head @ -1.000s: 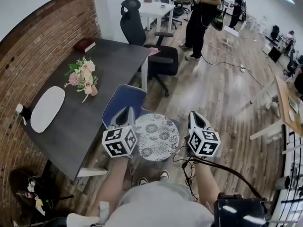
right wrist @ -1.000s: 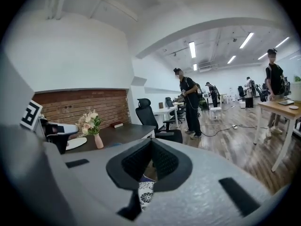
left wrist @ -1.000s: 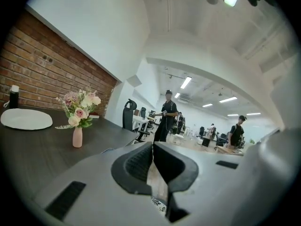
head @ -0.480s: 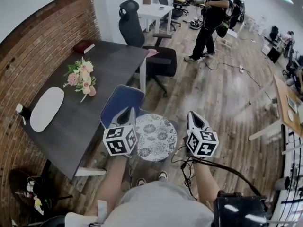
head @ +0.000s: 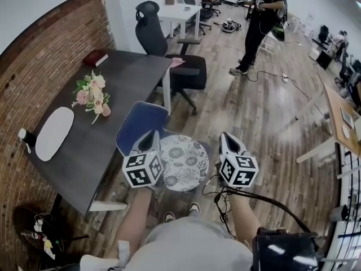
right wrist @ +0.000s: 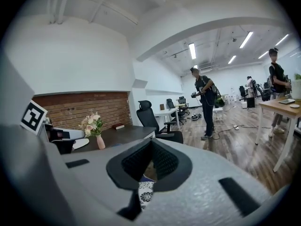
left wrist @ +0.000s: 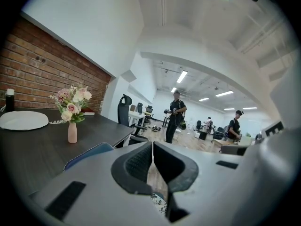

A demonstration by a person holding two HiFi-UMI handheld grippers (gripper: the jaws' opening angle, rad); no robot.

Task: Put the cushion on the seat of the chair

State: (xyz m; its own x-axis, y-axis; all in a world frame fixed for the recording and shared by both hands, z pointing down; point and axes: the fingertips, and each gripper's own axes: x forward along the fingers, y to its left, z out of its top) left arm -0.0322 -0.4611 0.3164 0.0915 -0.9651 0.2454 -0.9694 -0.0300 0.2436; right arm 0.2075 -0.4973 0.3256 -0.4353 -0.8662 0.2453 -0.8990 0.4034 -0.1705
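Cushion (head: 184, 164) on chair (head: 141, 126) seat, table (head: 130, 78) edge just left, open floor (head: 265, 123) right

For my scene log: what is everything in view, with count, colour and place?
dark rectangular table: one, near-black, along brick wall
blue padded chair: one, blue, beside table
round floral-patterned cushion: one, white-grey, on the chair's seat
vase of flowers: one, pink, on table
oval mat: one, white, table's near end
book: one, dark red, table's far end
swivel office chair: one, black, beyond table
person: one, black clothes, far floor
left gripper: one, grey, shut, left of cushion
right gripper: one, grey, shut, right of cushion
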